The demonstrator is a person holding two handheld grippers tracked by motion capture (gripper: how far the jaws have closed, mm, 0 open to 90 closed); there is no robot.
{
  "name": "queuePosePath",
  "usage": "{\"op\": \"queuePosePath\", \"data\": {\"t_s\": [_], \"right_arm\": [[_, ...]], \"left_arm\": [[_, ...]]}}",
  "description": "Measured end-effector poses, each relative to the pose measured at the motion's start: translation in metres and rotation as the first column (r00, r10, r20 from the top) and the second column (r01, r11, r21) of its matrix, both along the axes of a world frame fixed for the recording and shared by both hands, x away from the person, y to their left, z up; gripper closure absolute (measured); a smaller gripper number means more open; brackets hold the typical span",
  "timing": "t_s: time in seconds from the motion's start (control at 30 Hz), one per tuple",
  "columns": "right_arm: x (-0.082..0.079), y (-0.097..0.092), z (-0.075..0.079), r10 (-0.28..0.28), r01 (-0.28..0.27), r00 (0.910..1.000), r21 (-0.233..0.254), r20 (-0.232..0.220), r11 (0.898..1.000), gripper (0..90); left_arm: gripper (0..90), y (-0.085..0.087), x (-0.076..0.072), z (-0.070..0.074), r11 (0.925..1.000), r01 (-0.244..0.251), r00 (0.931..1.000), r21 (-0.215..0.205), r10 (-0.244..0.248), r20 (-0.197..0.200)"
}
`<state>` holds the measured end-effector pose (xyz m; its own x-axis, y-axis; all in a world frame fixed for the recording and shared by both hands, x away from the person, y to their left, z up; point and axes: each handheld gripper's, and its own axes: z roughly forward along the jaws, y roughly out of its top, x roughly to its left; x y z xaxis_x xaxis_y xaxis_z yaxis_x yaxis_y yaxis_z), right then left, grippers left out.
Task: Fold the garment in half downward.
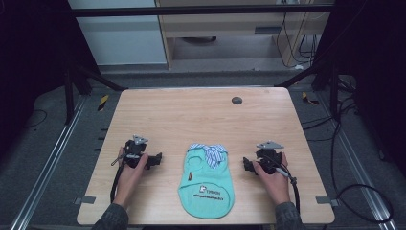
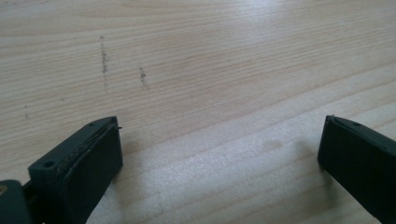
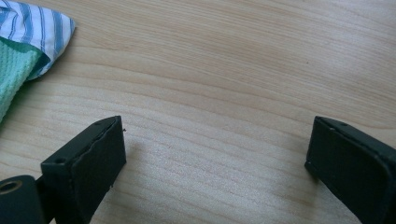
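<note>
A small mint-green pet shirt point(image 1: 207, 184) with a blue-striped white collar point(image 1: 209, 151) lies flat near the table's front edge, a printed logo near its lower hem. My left gripper point(image 1: 158, 159) rests on the wood to the shirt's left, jaws wide open over bare table point(image 2: 219, 140). My right gripper point(image 1: 245, 164) rests to the shirt's right, also open, nothing between its jaws point(image 3: 217, 149). In the right gripper view the striped collar point(image 3: 37, 30) and green fabric point(image 3: 14, 67) lie at the upper left, apart from the jaws.
The light wooden table point(image 1: 201, 115) has a dark round cap point(image 1: 236, 100) near its far edge. Black frame posts stand at both sides, and cables point(image 1: 344, 139) trail on the grey floor to the right. A cabinet stands beyond the table.
</note>
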<state>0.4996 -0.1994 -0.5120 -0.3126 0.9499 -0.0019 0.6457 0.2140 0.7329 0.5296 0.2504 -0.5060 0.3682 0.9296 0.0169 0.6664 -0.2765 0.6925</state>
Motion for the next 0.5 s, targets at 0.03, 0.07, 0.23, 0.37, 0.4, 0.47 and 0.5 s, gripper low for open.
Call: {"op": "queuePosePath", "data": {"t_s": [0.03,0.07,0.23,0.37,0.4,0.47,0.5], "right_arm": [[0.0,0.0,0.0,-0.001,0.001,1.0,0.0,-0.001,1.0,4.8],[0.0,0.0,0.0,-0.001,0.001,1.0,0.0,-0.001,1.0,4.8],[-0.001,0.002,0.001,-0.013,0.013,0.9999,-0.002,-0.005,1.0,7.4],[-0.005,0.01,0.009,0.003,-0.003,1.0,-0.05,0.009,0.999,19.8],[-0.005,0.012,0.012,0.012,-0.011,0.9997,-0.056,0.023,0.998,20.5],[-0.006,0.014,0.015,0.022,-0.021,0.9993,-0.044,0.029,0.999,22.2],[-0.006,0.021,0.02,0.055,-0.054,0.9976,-0.035,0.042,0.998,25.6]], "left_arm": [[0.0,0.001,-0.001,-0.002,0.9996,0.028,0.9994,-0.009,-0.027,0.023],[0.0,0.001,-0.001,-0.002,0.9996,0.028,0.9994,-0.009,-0.027,0.023],[1.1,0.003,-0.003,-0.001,0.999,0.045,0.9985,-0.004,-0.044,0.033],[6.5,0.0,-0.006,0.006,0.9984,0.053,0.9978,0.021,-0.053,0.04],[6.4,-0.001,-0.007,0.009,0.9981,0.058,0.9974,0.021,-0.059,0.042],[6.5,-0.003,-0.008,0.011,0.998,0.062,0.9968,0.013,-0.063,0.049],[6.5,-0.007,-0.008,0.017,0.9957,0.092,0.9934,0.016,-0.093,0.067]]}}
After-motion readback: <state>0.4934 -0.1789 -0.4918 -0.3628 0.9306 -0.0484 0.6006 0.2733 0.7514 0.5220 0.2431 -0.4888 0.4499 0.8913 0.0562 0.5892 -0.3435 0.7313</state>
